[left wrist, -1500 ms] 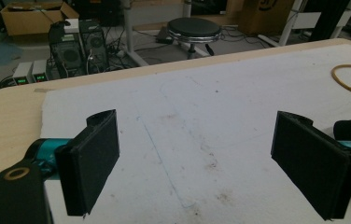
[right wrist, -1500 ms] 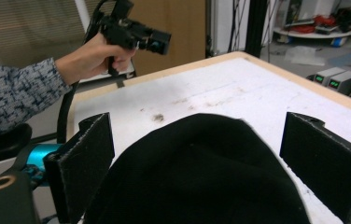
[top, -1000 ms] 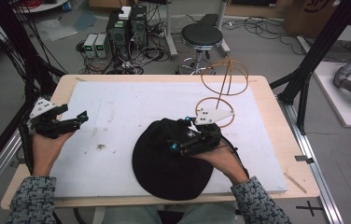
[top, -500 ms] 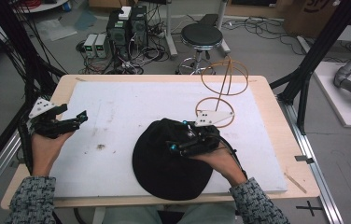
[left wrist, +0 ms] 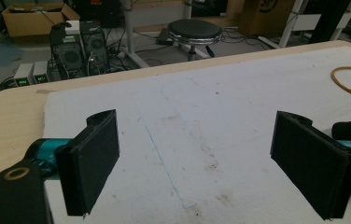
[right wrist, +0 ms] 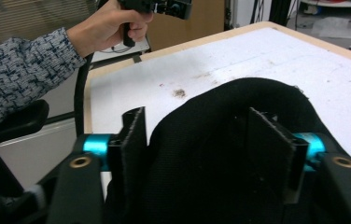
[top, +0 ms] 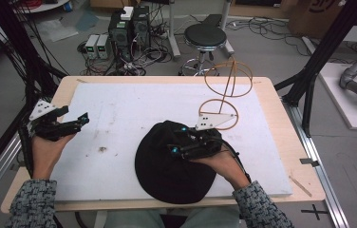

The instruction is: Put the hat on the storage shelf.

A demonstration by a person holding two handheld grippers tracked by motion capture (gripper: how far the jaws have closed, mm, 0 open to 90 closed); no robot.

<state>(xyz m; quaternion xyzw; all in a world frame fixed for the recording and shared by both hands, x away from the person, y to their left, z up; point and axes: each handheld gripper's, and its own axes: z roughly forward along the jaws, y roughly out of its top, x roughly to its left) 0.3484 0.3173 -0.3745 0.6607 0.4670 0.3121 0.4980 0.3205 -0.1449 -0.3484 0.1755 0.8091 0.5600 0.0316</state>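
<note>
Black knitted hat (top: 174, 164) lying on the white foam sheet (top: 134, 109) covering the table (top: 281, 114), near the front edge, right of centre. Bunched fabric sitting between the jaws of the right hand-held gripper (right wrist: 197, 135), just now closing, a raised fold against the pads; hard to tell whether pressed tight, since black cloth merges with black pads. Inside of the hat hidden, contents impossible to make out. Left hand-held gripper (left wrist: 197, 158) wide open with nothing between the jaws, held above the table's left side, well apart from the hat. Thin wire stand (top: 224, 95) behind the hat, partly covered by the right gripper's grey plate.
</note>
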